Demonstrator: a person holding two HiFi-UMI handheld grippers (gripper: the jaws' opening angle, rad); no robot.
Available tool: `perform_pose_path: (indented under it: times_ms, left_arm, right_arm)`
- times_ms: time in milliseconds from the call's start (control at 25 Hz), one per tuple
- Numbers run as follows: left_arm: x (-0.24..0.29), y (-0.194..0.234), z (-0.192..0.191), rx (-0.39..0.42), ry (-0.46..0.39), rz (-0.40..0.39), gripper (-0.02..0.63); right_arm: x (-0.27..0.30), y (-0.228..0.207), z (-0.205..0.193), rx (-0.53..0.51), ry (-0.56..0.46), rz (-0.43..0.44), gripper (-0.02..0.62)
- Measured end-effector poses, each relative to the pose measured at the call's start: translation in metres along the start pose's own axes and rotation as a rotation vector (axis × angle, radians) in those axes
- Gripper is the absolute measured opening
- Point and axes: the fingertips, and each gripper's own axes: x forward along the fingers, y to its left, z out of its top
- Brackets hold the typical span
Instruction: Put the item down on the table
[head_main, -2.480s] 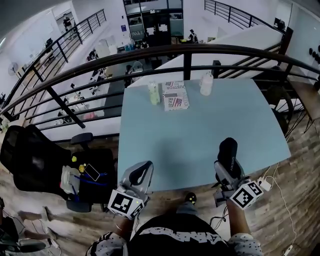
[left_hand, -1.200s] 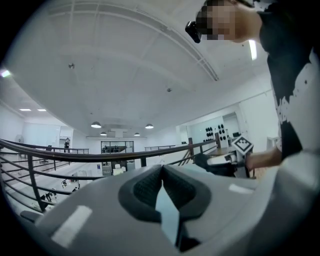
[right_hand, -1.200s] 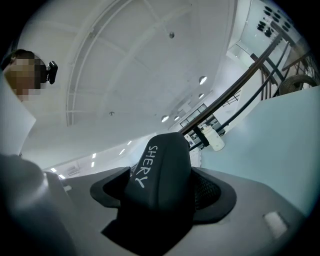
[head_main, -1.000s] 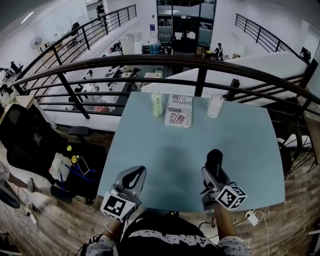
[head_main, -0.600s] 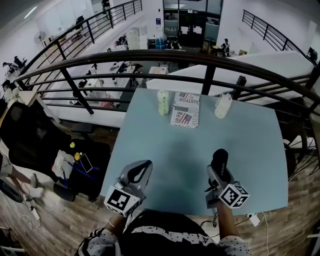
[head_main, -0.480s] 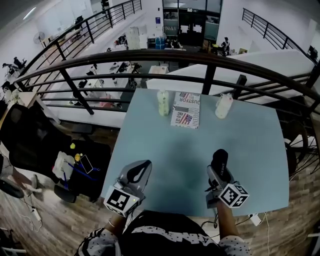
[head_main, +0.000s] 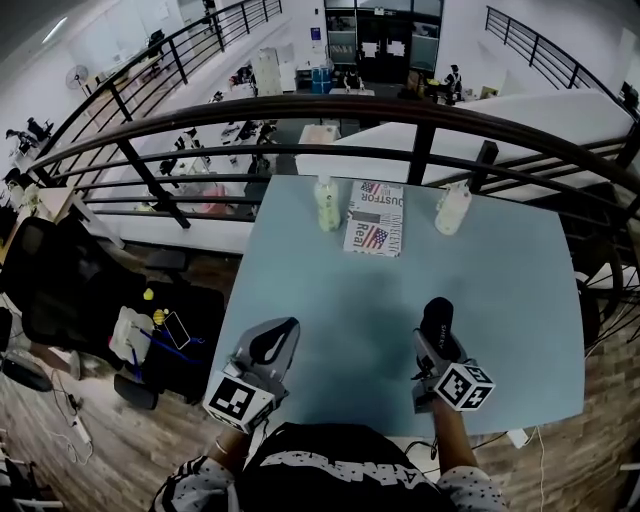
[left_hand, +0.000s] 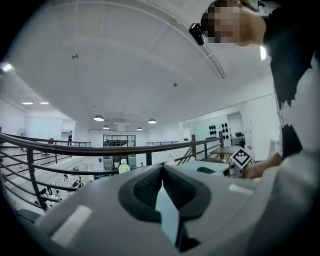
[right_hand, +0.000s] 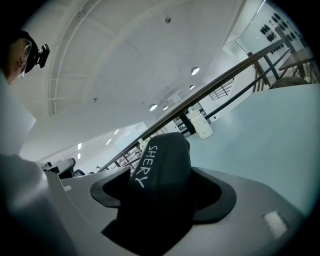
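Observation:
A black fabric item (head_main: 437, 313) with white lettering "SHERY" (right_hand: 161, 165) sticks up out of my right gripper (head_main: 437, 330), which is shut on it (right_hand: 162, 192) above the near right part of the light blue table (head_main: 500, 280). The item hangs in the air, apart from the tabletop. My left gripper (head_main: 280, 330) hovers over the table's near left edge. Its jaws are shut with nothing between them (left_hand: 162, 175).
At the table's far side stand a pale green bottle (head_main: 327, 203), a printed magazine (head_main: 375, 218) and a white bottle (head_main: 452, 208), also seen as a white bottle (right_hand: 200, 125). A black railing (head_main: 420, 110) runs behind. A black office chair (head_main: 60, 300) stands left.
The head view has drifted a little. The right gripper still holds the black item at about the same spot above the table's near side. The left gripper stays shut.

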Motion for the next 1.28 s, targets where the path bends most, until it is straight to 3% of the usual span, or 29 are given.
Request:
perform_pose_path:
  times_ms: [1280]
  left_arm:
    - [0.03,0.034,-0.02,-0.023,0.051,0.011,0.0]
  right_arm:
    - [0.052,-0.051,-0.049,-0.121,0.21,-0.149,0.385]
